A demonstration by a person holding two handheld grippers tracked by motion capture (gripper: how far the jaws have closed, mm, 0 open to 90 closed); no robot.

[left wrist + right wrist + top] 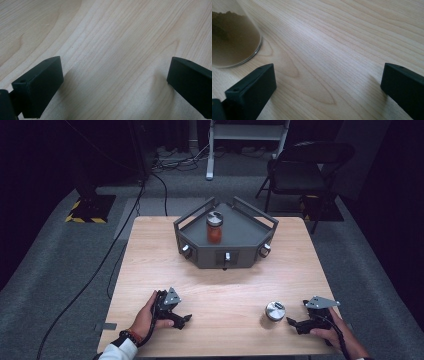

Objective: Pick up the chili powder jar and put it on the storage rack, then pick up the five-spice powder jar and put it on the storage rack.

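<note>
The bench is bare in the middle. A small jar stands near the right gripper.

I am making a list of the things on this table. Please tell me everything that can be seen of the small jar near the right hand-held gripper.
The small jar has a silver metal lid and a clear glass body with brown powder inside. It stands upright on the wooden table, near its front edge, just left of the right hand-held gripper. Nothing grips it; only the table touches it.
</note>
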